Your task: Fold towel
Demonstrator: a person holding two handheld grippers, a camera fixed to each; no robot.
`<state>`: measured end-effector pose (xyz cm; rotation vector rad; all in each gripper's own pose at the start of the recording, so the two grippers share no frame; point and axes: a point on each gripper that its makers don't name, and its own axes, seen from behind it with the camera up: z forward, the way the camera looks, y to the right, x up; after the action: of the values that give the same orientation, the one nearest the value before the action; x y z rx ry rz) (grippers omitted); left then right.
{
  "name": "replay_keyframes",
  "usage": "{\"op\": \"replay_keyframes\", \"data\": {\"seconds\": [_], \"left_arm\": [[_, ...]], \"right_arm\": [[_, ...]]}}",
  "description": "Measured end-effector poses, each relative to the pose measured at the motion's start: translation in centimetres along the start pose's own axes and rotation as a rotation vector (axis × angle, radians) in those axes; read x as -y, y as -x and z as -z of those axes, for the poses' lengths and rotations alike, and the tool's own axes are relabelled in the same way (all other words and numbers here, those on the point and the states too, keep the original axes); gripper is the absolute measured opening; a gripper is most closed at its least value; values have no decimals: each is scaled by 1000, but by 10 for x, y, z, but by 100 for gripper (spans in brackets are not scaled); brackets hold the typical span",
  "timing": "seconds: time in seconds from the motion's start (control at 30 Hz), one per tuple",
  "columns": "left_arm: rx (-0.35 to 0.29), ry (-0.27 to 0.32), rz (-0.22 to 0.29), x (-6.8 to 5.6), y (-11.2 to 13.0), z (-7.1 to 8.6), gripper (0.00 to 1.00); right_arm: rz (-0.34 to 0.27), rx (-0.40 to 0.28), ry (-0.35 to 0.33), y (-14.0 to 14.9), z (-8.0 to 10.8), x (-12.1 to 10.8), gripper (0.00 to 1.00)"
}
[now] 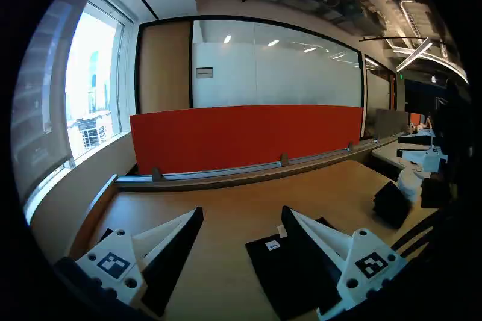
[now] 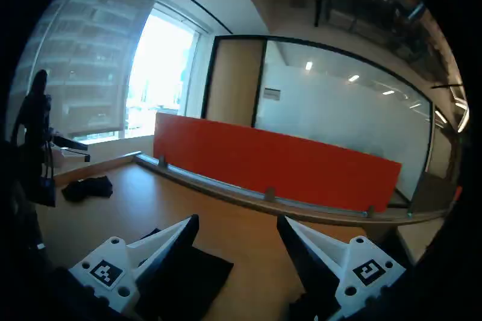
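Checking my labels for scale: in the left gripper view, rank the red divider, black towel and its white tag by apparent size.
1. red divider
2. black towel, nearer the camera and partly hidden
3. white tag, clearly smallest

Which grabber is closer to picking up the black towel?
Probably left, narrowly: the left gripper has the black towel and its white tag between its open fingers. The right gripper, open too, has just a towel corner beside one finger.
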<state>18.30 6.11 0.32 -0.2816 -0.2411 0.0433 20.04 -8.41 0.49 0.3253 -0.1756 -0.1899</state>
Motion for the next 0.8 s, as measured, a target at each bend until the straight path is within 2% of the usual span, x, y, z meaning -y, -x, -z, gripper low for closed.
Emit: {"op": "replay_keyframes", "data": {"seconds": [0.1, 0.27, 0.8], "left_arm": [[11, 6, -7, 1, 3, -1, 96], [39, 40, -26, -7, 14, -3, 96], [168, 94, -89, -27, 82, -5, 96]], "right_arm": [[13, 14, -20, 2, -2, 3, 100], [16, 41, -36, 15, -4, 8, 100], [31, 128, -95, 73, -5, 33, 100]]}}
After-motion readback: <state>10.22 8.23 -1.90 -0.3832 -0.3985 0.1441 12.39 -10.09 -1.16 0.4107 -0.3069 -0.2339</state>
